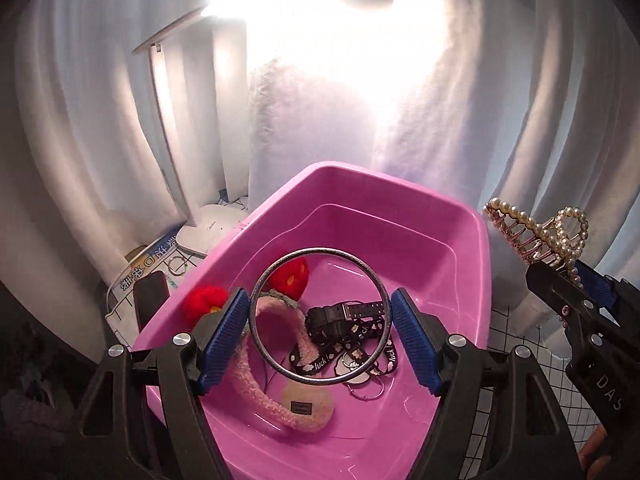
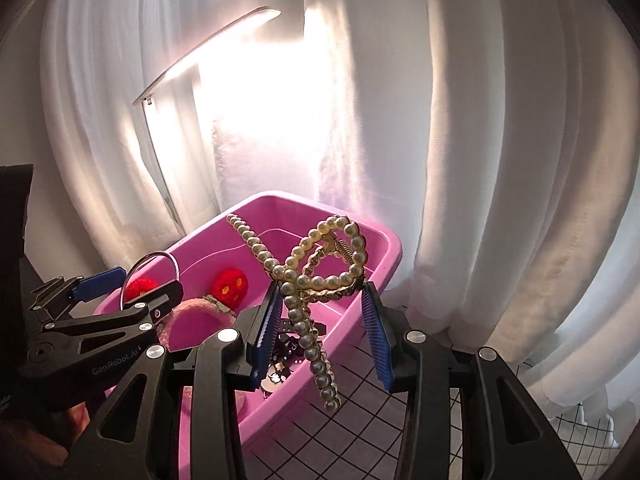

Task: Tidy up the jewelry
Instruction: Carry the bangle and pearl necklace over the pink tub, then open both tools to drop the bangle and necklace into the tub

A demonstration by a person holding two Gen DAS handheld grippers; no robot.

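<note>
My left gripper (image 1: 320, 312) is shut on a silver bangle (image 1: 280, 366), holding it upright above the pink tub (image 1: 460, 240). In the tub lie a pink fuzzy headband with red pompoms (image 1: 276, 388), a black watch (image 1: 336, 314), a black printed strap (image 1: 320, 356) and thin hoop earrings (image 1: 366, 390). My right gripper (image 2: 322, 312) is shut on a pearl hair claw (image 2: 320, 276), held at the tub's right rim (image 2: 384, 240). It shows at the right edge of the left wrist view (image 1: 552, 236). The left gripper with the bangle (image 2: 150, 264) shows in the right wrist view.
A white desk lamp (image 1: 208, 228) stands behind the tub at the left, with a printed pack (image 1: 140, 268) and a small ring (image 1: 178, 266) beside it. White curtains hang close behind. A grid-pattern cloth (image 2: 360, 420) covers the table.
</note>
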